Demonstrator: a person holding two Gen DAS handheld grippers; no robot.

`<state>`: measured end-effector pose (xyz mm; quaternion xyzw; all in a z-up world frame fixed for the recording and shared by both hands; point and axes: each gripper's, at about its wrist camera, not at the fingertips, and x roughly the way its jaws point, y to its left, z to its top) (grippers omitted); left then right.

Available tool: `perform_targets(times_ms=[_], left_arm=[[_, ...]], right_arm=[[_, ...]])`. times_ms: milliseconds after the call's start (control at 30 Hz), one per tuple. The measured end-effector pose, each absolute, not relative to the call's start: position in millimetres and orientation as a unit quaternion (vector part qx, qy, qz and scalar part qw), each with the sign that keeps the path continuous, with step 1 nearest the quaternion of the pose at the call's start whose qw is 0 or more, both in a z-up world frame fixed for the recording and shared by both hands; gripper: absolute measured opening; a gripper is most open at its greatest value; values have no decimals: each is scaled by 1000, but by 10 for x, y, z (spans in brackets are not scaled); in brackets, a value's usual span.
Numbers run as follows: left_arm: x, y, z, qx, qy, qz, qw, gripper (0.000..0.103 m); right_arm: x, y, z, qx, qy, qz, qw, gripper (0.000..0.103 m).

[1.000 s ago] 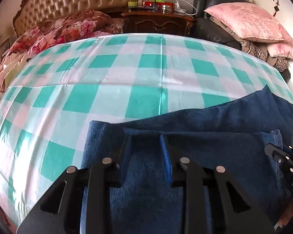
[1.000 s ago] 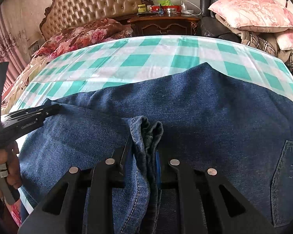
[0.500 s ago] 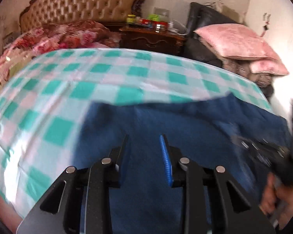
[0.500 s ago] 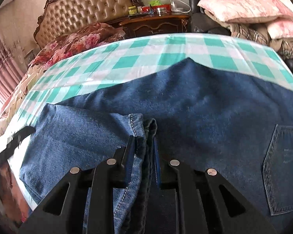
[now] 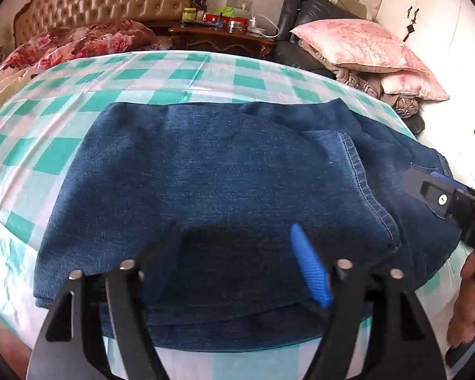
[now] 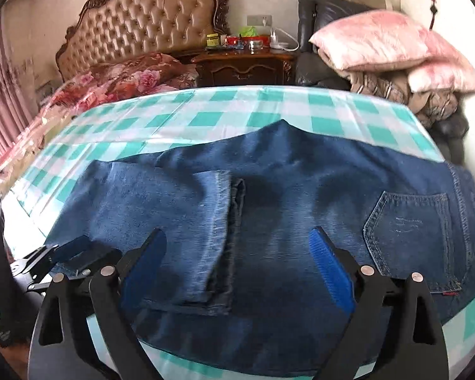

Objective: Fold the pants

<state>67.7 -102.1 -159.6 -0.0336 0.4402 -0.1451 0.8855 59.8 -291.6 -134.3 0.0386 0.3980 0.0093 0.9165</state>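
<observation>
Blue jeans [image 5: 224, 171] lie folded on the green-and-white checked sheet [image 5: 174, 72]. The leg hem [image 6: 218, 221] rests flat across the seat, left of the back pocket [image 6: 408, 240]. My left gripper [image 5: 234, 253] hovers over the near fold with its jaws opening; the pads press on nothing. My right gripper [image 6: 237, 253] is above the hem, its jaws also opening wide and clear of the denim. Each gripper shows in the other's view: the right gripper [image 5: 443, 196] at the right edge with a hand [image 5: 465, 300] below it, the left gripper [image 6: 57, 259] at the lower left.
A tufted headboard [image 6: 142, 22] and a floral quilt [image 6: 120, 82] lie at the far left. A dark nightstand [image 6: 243, 66] with small bottles stands behind the sheet. Pink pillows [image 6: 373, 41] are piled on a black chair at the far right.
The right gripper let go of the bunched leg hem, which now lies flat on the jeans, and it rose. Both grippers opened wide. The left gripper slid across towards the middle of the jeans.
</observation>
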Motion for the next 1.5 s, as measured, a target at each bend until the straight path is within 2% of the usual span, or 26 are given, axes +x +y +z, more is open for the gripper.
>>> perform_targets(times_ms=[67,200,333,433,567,600,667,700,733,767,800,867,900,1200,1500], left_arm=[[686,-1030,-1574,-40,449,-131,883,91],[593,-912,-1394,-29,404,-104,908,101],[525,-786,-1205,50,333,-68,939,101],[474,-733,-1217,96,331,-108,933,101],[405,-720,-1306,110,338,-85,931,101],[413,-687,-1349,95,353,-90,926,99],[478,-583,-1465,57,388,-88,916,56],[500,-532,-1515,47,401,-81,911,50],[524,-470,-1575,41,413,-75,907,44],[526,-419,-1601,33,416,-78,905,41],[515,-376,-1614,25,415,-83,906,41],[503,-315,-1620,13,415,-94,905,41],[496,-297,-1615,11,414,-97,905,41],[412,124,-1474,-61,374,-49,924,41],[399,163,-1681,-47,413,-53,908,41]], right_arm=[[601,-2785,-1335,20,391,-11,920,88],[603,-2688,-1319,7,386,-26,922,88],[623,-2680,-1349,42,391,-5,919,89],[698,-2663,-1454,30,411,-14,911,89],[634,-2601,-1462,-6,390,-27,920,89],[630,-2550,-1465,-17,390,-25,920,89],[605,-2485,-1458,-22,383,-17,923,88],[597,-2457,-1458,-23,382,-16,924,87],[613,-2420,-1488,-31,388,-18,921,79],[630,-2394,-1524,-42,395,-19,918,67],[644,-2369,-1581,-51,402,-15,914,63],[671,-2385,-1687,-47,422,-9,905,40],[684,-2401,-1721,-43,429,-12,902,38],[668,-2380,-1800,-53,432,-21,900,38],[683,-2418,-1799,-50,437,-20,898,38]])
